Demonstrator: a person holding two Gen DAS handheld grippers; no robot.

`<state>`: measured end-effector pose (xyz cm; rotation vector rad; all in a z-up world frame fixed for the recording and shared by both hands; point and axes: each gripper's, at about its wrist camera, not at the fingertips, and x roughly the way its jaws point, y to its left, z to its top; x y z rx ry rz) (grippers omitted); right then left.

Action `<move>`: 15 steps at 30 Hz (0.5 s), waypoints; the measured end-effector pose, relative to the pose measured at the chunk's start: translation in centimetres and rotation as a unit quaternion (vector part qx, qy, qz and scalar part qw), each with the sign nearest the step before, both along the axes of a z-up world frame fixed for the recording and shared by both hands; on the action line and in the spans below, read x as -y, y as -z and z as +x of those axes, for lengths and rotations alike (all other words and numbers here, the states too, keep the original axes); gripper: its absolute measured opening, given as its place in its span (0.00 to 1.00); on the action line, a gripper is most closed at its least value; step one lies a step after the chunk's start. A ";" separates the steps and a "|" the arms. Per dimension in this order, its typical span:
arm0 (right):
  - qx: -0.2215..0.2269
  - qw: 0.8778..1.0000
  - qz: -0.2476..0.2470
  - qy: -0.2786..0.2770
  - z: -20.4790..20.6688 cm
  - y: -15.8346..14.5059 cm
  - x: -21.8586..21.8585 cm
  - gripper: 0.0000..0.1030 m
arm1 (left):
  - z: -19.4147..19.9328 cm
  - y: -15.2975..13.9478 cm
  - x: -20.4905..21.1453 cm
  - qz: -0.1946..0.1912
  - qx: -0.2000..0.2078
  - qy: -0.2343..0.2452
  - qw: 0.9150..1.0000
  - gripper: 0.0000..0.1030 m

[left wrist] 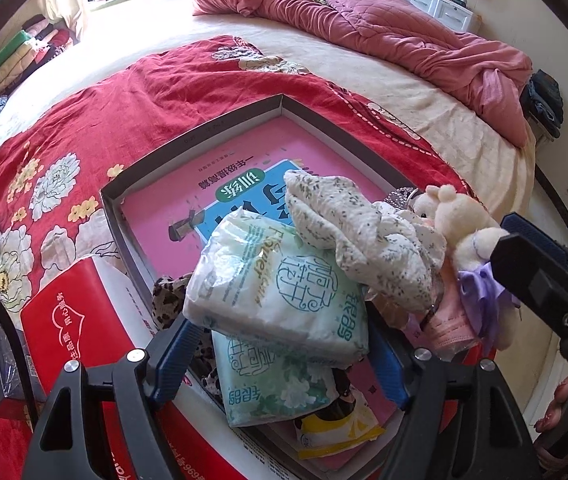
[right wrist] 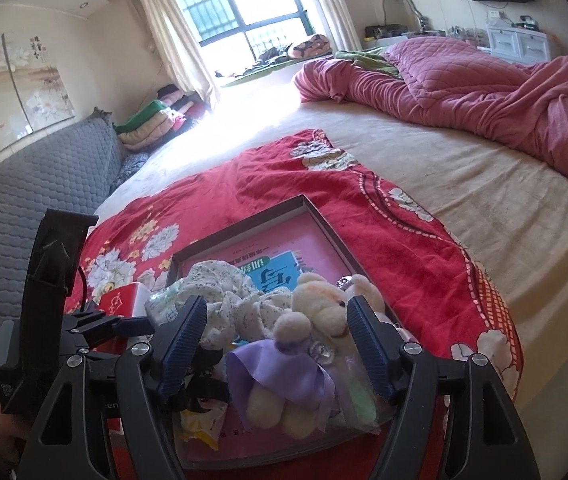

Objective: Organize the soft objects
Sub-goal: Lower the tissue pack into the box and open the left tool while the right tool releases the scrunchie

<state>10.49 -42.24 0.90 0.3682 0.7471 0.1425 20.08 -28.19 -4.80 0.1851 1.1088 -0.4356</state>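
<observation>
A white and green tissue pack (left wrist: 280, 292) hangs tilted over the grey box tray (left wrist: 188, 148), and my left gripper (left wrist: 280, 334) is shut on its sides. A second tissue pack (left wrist: 268, 384) lies under it in the tray. A white speckled cloth (left wrist: 355, 232) is draped beside a cream plush bear in a purple dress (right wrist: 303, 340). The bear lies in the tray (right wrist: 244, 232) between the blue pads of my right gripper (right wrist: 278, 312), which stands open with gaps on both sides. Part of the cloth (right wrist: 228, 304) lies left of the bear.
The tray holds a pink book (left wrist: 244, 168), a leopard-print cloth (left wrist: 168, 300), a pink mask packet (left wrist: 451, 332) and a yellow packet (left wrist: 335, 432). A red carton (left wrist: 76, 320) and a black box (left wrist: 0, 368) lie left of it on the red floral blanket (right wrist: 403, 260). A pink quilt (right wrist: 483, 84) lies at the bed's far side.
</observation>
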 end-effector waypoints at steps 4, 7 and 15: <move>-0.002 1.000 0.018 -0.005 0.4 0.4 -0.2 0.72 | 0.0 -0.2 0.0 0.001 0.007 -0.001 1.000 0.75; -0.007 1.000 0.019 -0.008 0.9 0.7 -0.5 0.72 | 0.0 -0.4 -0.2 0.000 0.010 0.000 1.000 0.75; -0.017 1.000 0.026 -0.005 1.2 1.4 -0.3 0.72 | -0.3 -0.9 -0.6 -0.005 0.014 -0.001 1.000 0.76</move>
